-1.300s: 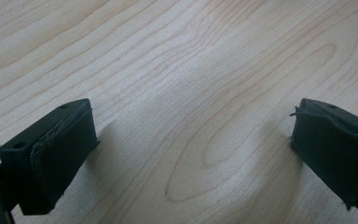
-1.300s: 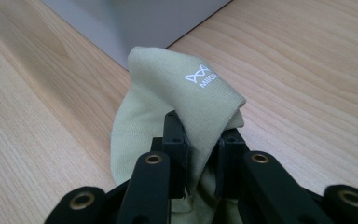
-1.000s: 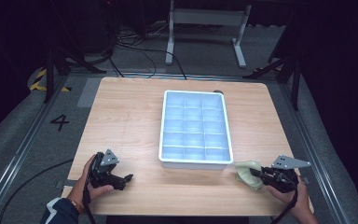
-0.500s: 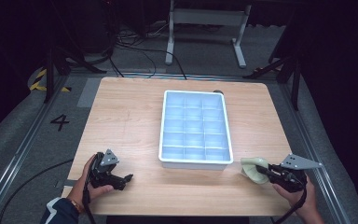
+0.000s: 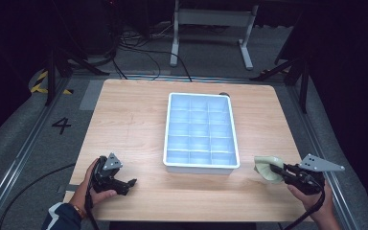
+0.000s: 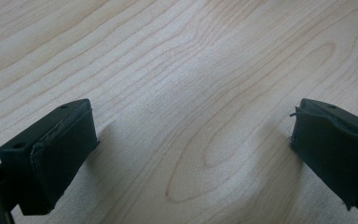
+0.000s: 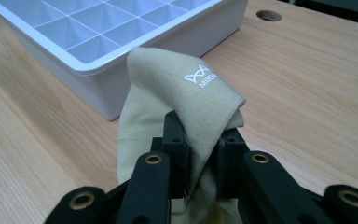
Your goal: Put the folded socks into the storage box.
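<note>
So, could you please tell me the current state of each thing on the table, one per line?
Tray: upright on the table, every compartment empty.
Sock: bunched, pinched in the right hand-held gripper, beside the tray's near right corner, outside it.
Left hand-held gripper: open, holding nothing, low over bare table.
Right hand-held gripper: shut on the sock.

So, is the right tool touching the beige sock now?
Touching. In the right gripper view the right tool has its jaws closed on the beige sock, with the fabric pinched between them. The high view shows the sock at the tool's tip.
</note>
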### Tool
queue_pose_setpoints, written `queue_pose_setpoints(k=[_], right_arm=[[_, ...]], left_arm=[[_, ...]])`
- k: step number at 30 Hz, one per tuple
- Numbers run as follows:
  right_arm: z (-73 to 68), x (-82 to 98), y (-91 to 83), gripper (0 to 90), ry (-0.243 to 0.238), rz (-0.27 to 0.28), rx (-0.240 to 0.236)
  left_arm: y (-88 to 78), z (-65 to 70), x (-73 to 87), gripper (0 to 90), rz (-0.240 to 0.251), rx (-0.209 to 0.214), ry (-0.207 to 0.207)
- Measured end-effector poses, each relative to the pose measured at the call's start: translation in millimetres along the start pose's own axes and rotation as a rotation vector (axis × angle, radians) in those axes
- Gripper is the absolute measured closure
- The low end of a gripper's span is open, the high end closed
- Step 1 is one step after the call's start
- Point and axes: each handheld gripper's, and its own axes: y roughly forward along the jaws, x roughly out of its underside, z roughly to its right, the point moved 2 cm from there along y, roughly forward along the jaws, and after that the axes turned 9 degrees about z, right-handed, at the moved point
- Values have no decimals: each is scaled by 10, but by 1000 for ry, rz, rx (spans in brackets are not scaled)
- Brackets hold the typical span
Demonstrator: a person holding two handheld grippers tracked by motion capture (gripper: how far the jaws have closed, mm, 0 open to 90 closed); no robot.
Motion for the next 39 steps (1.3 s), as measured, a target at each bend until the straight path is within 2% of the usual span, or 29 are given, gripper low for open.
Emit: queue_pose_setpoints(k=[7,24,33,36,39], right_arm=[[18,-79,-14,784,-19,7,14],[7,-321,37,784,-47,31,-7],[-39,-542,173,783,-70,47,-16],[-52,-612,227,782,-64,70,-35],[-76,-677,295,782,-80,61,-43]], left_arm=[[2,1,1,3,1,2,-2],[2,2,1,3,1,2,-2],[2,2,1,3,1,2,-2],[1,2,1,3,1,1,-2],[1,2,1,3,1,1,-3]])
